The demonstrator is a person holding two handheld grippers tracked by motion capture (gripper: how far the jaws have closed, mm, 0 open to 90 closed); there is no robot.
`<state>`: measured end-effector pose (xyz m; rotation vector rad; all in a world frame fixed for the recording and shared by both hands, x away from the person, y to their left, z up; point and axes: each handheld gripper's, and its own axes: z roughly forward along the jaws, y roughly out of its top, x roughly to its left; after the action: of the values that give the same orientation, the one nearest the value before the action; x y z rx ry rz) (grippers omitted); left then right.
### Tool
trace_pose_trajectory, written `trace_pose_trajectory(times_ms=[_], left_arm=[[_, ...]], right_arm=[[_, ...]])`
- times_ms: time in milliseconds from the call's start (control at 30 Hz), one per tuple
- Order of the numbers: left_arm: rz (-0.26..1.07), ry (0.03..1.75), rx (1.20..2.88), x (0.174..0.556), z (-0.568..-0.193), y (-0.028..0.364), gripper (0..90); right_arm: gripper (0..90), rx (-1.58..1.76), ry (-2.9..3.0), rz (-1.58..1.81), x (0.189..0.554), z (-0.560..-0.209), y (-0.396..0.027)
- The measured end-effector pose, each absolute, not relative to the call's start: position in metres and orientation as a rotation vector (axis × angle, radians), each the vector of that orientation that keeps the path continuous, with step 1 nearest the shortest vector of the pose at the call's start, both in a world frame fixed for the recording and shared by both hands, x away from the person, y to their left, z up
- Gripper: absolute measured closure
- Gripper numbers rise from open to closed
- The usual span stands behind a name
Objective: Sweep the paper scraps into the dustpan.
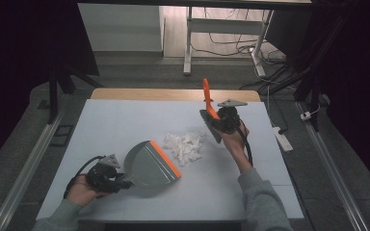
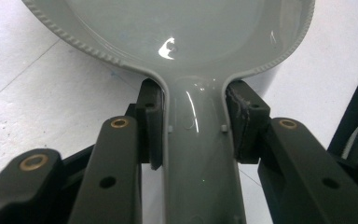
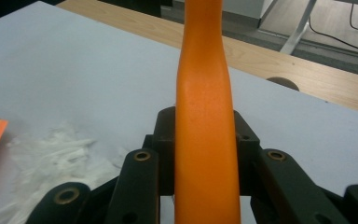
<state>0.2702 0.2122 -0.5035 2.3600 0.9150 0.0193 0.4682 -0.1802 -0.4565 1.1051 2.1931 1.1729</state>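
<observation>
On the pale surface [image 1: 125, 125] a grey dustpan [image 1: 147, 166] lies at about seven o'clock from the middle, its orange lip facing two o'clock toward a heap of white scraps [image 1: 185, 146]. The lip lies just beside the heap's near edge. The left tongs [image 1: 107, 177], at eight o'clock, are clamped on the dustpan's handle, with a hand [image 1: 79, 190] behind them. The right tongs [image 1: 227, 119], at two o'clock from the heap, grip a brush [image 1: 209, 108] whose orange handle points up toward twelve o'clock, its dark head tilted down beside the heap. A grey sleeve [image 1: 260, 197] comes in from five o'clock.
</observation>
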Motion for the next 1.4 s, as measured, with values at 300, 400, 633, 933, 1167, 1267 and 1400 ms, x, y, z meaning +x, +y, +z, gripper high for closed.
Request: trace_pose_trajectory(times_ms=[300, 400, 633, 933, 1167, 1267, 1400], left_arm=[[0.002, 0.907, 2.368, 0.276, -0.506, 0.213, 61.3], [-0.002, 0.92, 2.367, 0.28, -0.507, 0.213, 61.2], [-0.026, 0.908, 2.381, 0.29, -0.506, 0.208, 61.2], [-0.058, 0.923, 2.374, 0.297, -0.509, 0.211, 61.3], [-0.046, 0.924, 2.37, 0.297, -0.51, 0.209, 61.2], [-0.044, 0.926, 2.369, 0.297, -0.51, 0.208, 61.3], [-0.043, 0.93, 2.367, 0.297, -0.51, 0.208, 61.2]], right_arm=[[70.3, 1.145, 2.211, 1.139, 0.482, -0.466, -0.185], [70.3, 1.143, 2.225, 1.125, 0.483, -0.468, -0.183], [70.3, 1.15, 2.246, 1.071, 0.484, -0.469, -0.184], [70.3, 1.198, 2.254, 1.011, 0.493, -0.475, -0.185], [70.4, 1.194, 2.308, 1.0, 0.496, -0.483, -0.172], [70.5, 1.187, 2.338, 1.0, 0.496, -0.486, -0.167], [70.5, 1.19, 2.37, 1.014, 0.495, -0.489, -0.162]])
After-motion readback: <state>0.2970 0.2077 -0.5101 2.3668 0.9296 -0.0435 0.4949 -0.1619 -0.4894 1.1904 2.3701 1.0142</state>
